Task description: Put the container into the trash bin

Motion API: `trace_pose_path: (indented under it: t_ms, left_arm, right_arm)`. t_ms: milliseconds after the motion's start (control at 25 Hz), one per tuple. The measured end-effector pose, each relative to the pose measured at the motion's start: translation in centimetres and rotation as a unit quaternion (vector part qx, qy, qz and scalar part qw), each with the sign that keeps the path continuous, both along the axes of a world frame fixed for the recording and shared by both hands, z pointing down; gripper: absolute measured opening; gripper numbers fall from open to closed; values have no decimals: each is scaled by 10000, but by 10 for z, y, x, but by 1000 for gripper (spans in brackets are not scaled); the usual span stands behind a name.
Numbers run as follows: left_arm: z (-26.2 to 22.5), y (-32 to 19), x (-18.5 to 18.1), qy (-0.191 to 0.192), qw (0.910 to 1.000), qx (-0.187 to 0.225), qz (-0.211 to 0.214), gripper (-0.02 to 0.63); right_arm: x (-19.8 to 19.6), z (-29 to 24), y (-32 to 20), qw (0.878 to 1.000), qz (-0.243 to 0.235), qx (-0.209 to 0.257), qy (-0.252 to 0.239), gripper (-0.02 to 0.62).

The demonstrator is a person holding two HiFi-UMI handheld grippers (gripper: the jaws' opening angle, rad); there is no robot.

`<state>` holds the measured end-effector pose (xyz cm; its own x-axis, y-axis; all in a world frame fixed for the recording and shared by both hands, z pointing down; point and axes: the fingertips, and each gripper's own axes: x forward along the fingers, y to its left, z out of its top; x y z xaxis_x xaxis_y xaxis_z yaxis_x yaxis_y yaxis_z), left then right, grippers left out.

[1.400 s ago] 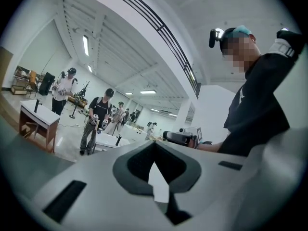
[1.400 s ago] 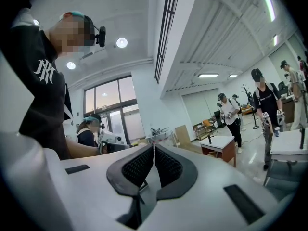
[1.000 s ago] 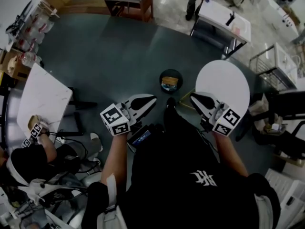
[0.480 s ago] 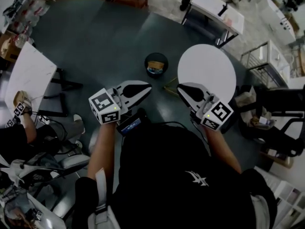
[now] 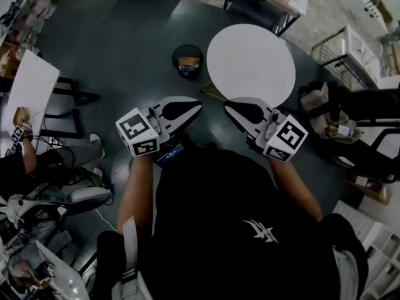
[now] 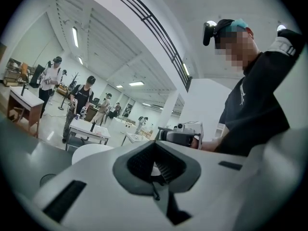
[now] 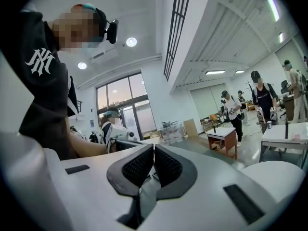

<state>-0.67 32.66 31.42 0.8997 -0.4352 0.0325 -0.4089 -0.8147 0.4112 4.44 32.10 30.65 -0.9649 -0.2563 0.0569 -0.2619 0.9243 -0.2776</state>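
Shifted up and left in the head view since a second ago: black round trash bin [image 5: 187, 60] and round white table [image 5: 250, 64]. Bin standing on the dark green floor [image 5: 125, 49], just beside the table's left edge, well ahead of both tools. Orange and blue contents inside; cannot tell whether these are the container. Left gripper [image 5: 195, 109] and right gripper [image 5: 229, 107] held side by side, apart, tips toward the table. Jaws of each pressed together, pinching nothing. Shown in the gripper views only: each tool seen from the other's side, and other people [image 6: 84, 97] standing in the hall. Shown in the head view only: the bin's contents.
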Motion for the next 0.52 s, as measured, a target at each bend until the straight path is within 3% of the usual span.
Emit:
trace_pose_path:
  t_ms: [520]
  left_arm:
    - [-11,31,38,-110,9998,7,162,3]
  right_arm:
    - [37,-5,35,9996,113,-78,-254,40]
